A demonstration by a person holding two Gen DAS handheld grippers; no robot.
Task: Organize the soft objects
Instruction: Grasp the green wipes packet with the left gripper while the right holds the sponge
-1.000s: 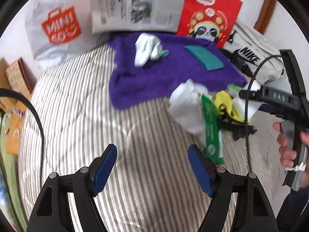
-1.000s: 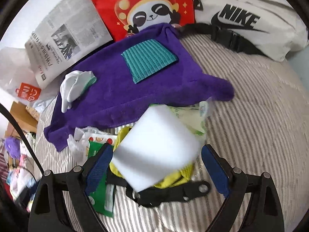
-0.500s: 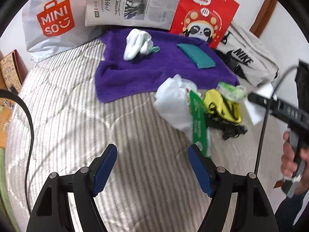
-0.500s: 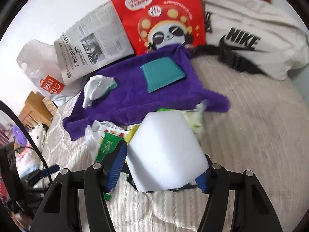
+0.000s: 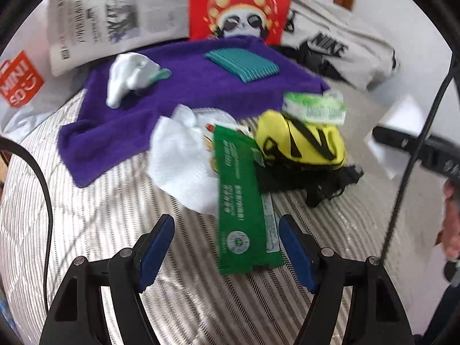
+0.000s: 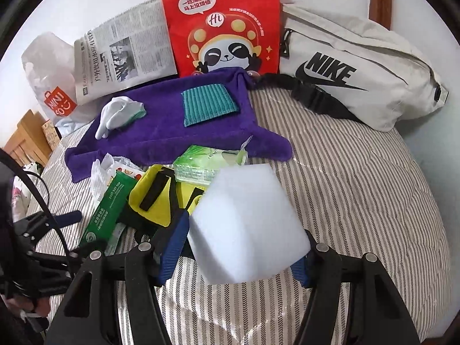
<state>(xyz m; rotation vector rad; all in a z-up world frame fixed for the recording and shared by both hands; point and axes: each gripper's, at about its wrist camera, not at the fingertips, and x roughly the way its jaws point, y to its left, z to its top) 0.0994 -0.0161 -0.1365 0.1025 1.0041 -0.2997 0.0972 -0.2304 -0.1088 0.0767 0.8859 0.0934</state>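
Note:
My right gripper (image 6: 244,238) is shut on a white sponge block (image 6: 247,224) and holds it above the striped bed, just right of the pile. The pile has a yellow strapped pouch (image 6: 155,195), a green tissue pack (image 6: 207,161), a green packet (image 5: 241,201) and a crumpled white bag (image 5: 181,161). Behind it, a teal cloth (image 6: 210,103) and a white glove (image 6: 118,112) lie on a purple towel (image 6: 172,132). My left gripper (image 5: 224,224) hovers over the packet's near end. Its jaws are closing slightly and the pads touch nothing.
A cream Nike bag (image 6: 359,72), a red panda bag (image 6: 221,28), a newspaper (image 6: 126,51) and a Miniso bag (image 6: 54,86) line the back wall. The striped bedding (image 6: 359,187) spreads to the right. A hand (image 5: 451,215) holds the right gripper's handle.
The left gripper has moved in towards the pile, so the green packet now sits close between its fingers. The right gripper has closed on the white sponge and lifted it slightly.

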